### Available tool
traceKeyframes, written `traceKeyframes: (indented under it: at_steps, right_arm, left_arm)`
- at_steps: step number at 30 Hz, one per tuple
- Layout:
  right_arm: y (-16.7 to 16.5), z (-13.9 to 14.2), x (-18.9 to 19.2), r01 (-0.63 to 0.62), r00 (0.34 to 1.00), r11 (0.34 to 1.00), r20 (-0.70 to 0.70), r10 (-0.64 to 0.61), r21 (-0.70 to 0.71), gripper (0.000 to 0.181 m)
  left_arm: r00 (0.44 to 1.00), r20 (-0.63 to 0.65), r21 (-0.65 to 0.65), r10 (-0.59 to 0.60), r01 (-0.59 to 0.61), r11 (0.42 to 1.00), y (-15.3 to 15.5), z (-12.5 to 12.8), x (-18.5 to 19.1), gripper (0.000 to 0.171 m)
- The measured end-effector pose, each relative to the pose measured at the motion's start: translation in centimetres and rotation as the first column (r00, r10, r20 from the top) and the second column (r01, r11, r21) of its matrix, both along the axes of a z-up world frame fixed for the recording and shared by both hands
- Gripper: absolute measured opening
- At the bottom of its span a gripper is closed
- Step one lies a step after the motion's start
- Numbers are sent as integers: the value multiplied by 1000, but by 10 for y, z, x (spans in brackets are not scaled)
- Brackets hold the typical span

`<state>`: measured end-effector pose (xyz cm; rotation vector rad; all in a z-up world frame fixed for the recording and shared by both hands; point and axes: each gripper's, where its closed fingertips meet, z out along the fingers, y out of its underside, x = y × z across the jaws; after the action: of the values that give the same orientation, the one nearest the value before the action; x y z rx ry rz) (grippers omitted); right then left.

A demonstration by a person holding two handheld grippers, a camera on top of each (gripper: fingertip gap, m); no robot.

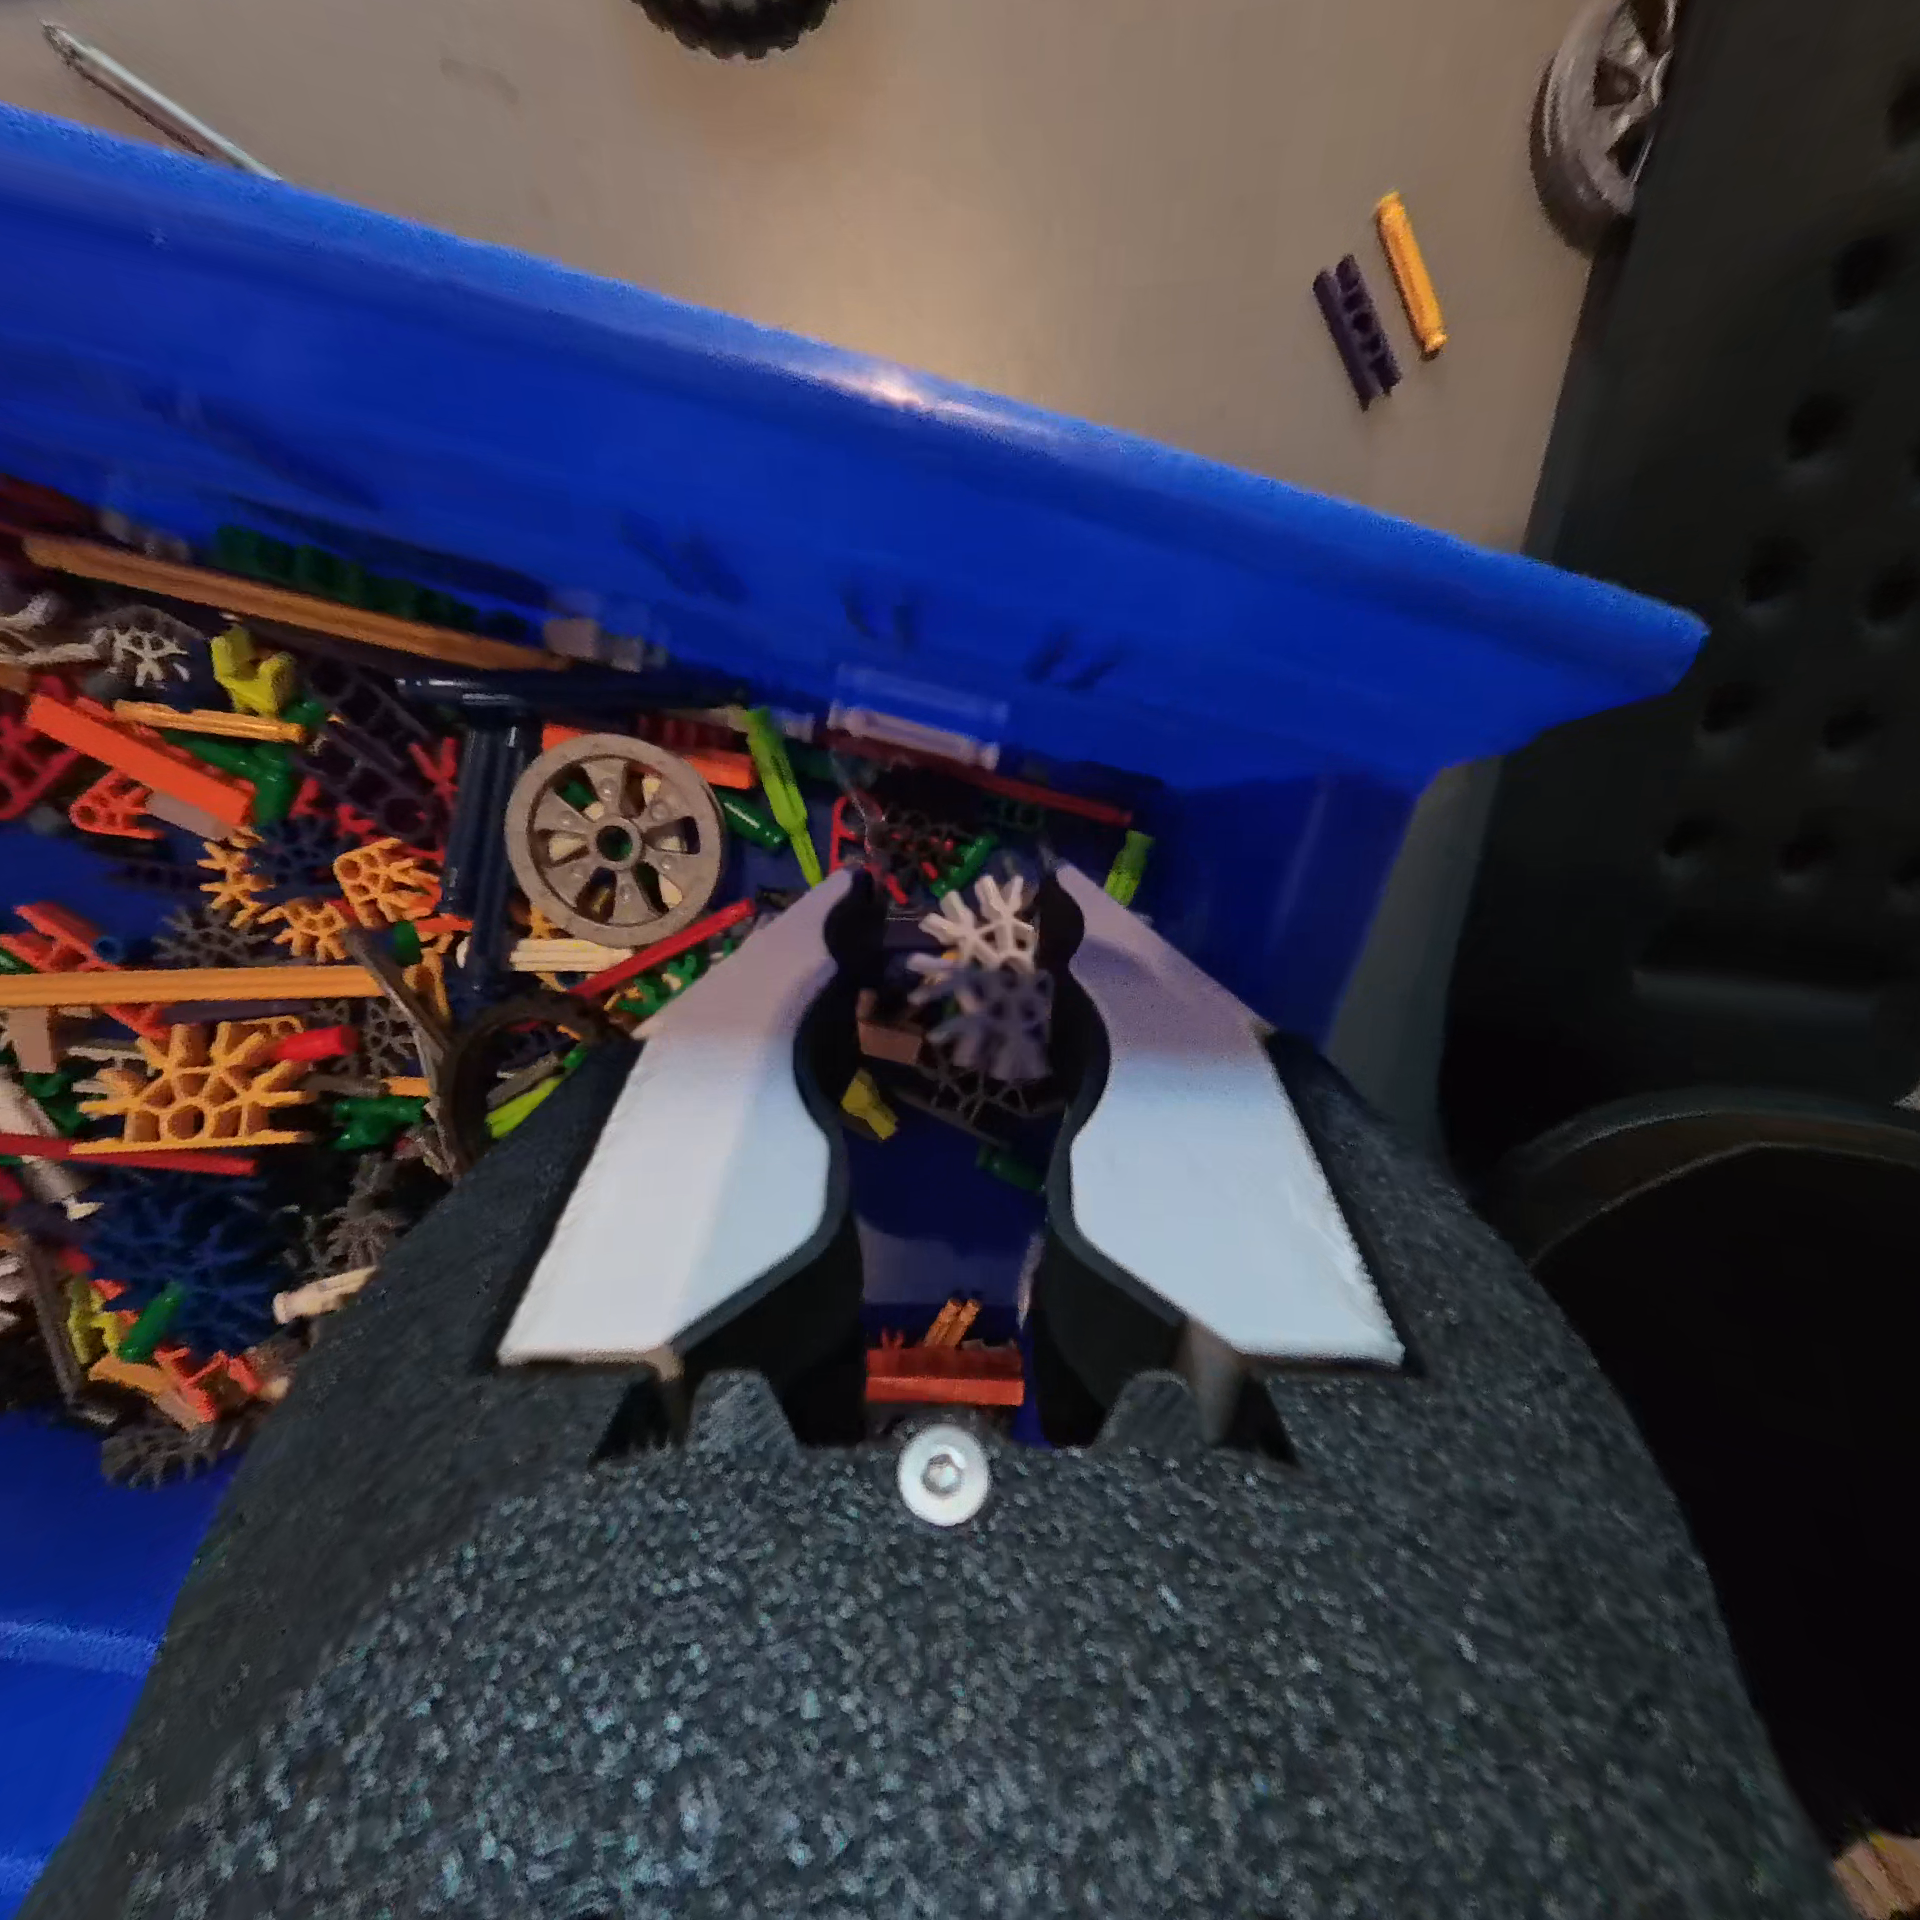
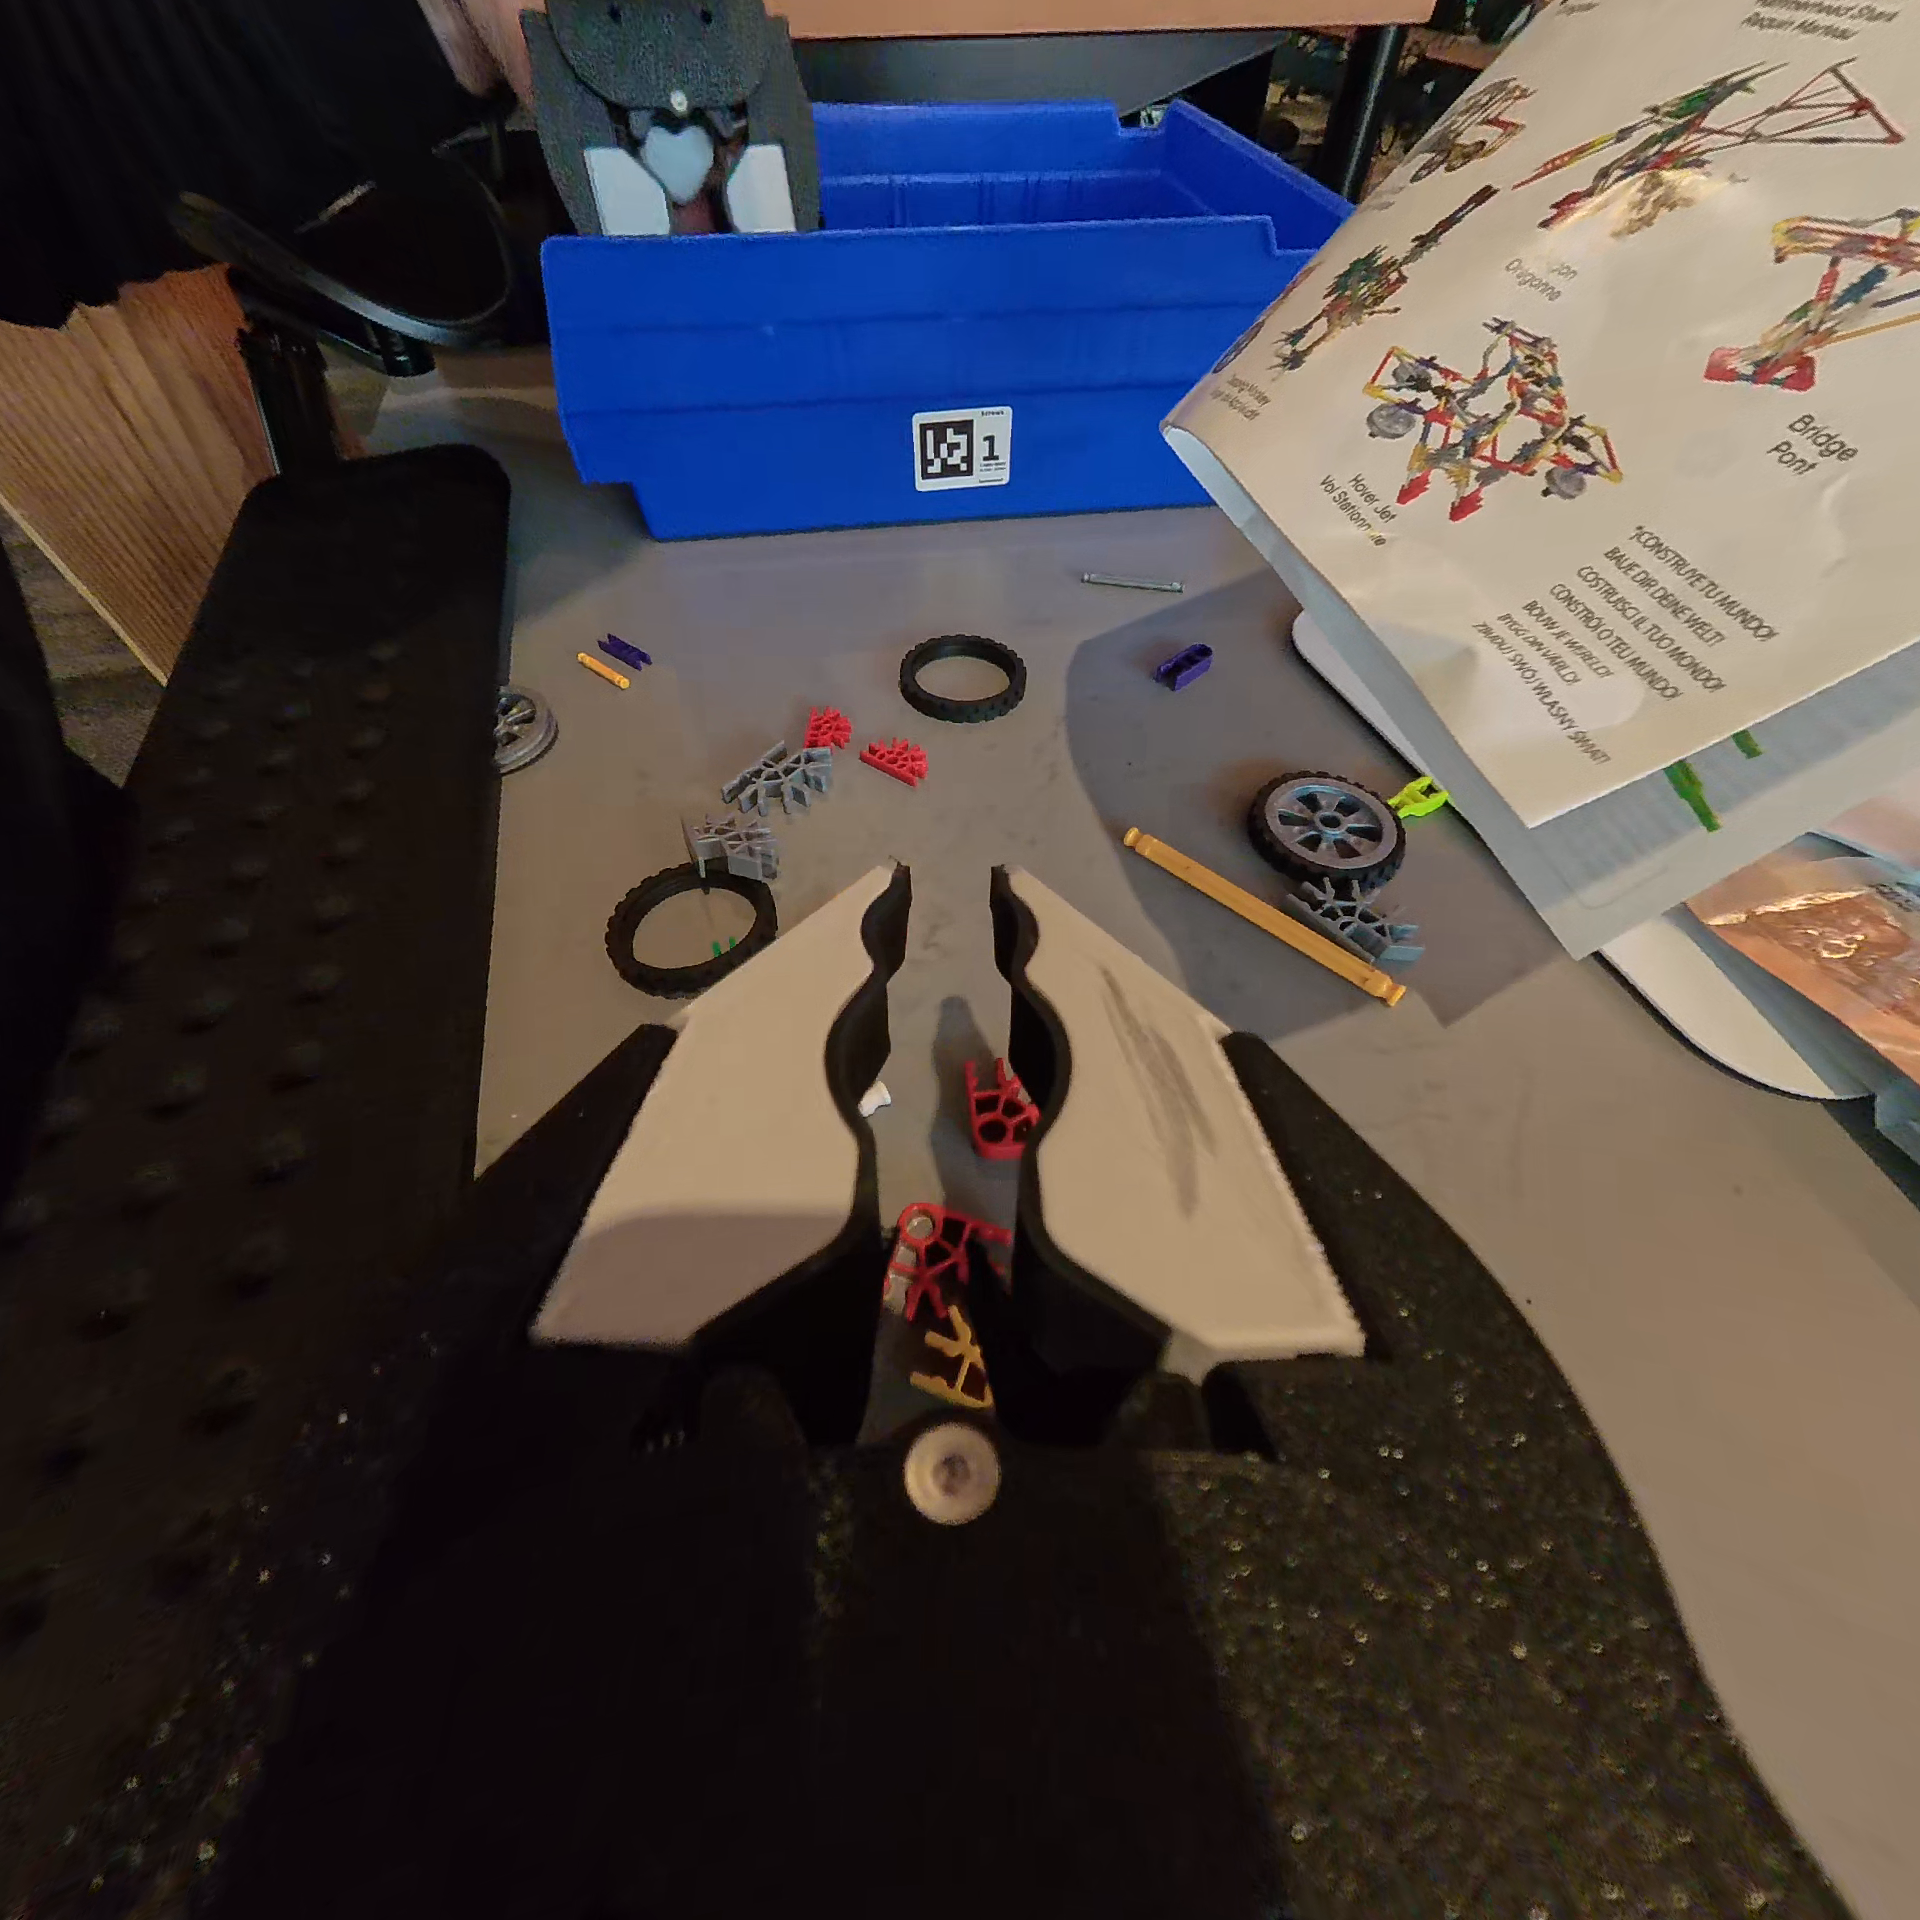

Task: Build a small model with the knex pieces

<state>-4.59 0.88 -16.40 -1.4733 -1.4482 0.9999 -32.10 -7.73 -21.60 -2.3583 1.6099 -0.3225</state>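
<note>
- Blue plastic bin [image 1: 727,499] fills the left wrist view from 9 to 2 o'clock, heaped with multicoloured building rods and connectors; in the right wrist view the same bin [image 2: 831,343] stands at 12 o'clock on the grey table [image 2: 1091,644], a square code sticker [image 2: 961,448] on its front wall.
- Printed instruction sheet [image 2: 1621,416] hangs over the table at 2 o'clock.
- Left gripper [image 1: 951,883] reaches into the bin, jaws parted with a gap between the tips; a white snowflake connector [image 1: 987,930] lies between the fingers near the tips, a lilac one [image 1: 992,1013] just below it. Whether either touches a finger cannot be told.
- Right gripper [image 2: 948,873] hovers above the table, jaws apart, holding nothing; a small red connector [image 2: 1000,1110] lies on the table between its fingers, beside the right finger.
- Tan spoked wheel [image 1: 615,842] lies in the pile at 10 o'clock of the left tips.
- Black tyre ring [image 2: 689,928] lies at 9 o'clock of the right tips; a yellow rod [image 2: 1262,914] at 3 o'clock.
</note>
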Motion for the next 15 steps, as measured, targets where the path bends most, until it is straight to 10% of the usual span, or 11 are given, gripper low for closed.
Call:
traceKeyframes:
  at_steps: [5, 15]
  right_arm:
    - [0, -1, 0, -2, 1000, 1000, 6, 2, 3, 15]
    - [0, -1, 0, -1, 1000, 1000, 8, 1, 4, 15]
  left_arm:
    - [998, -50, 12, 42, -42, 999, 5, -4, -15, 1]
    - [972, -108, 99, 209, -199, 975, 27, 14, -58, 1]
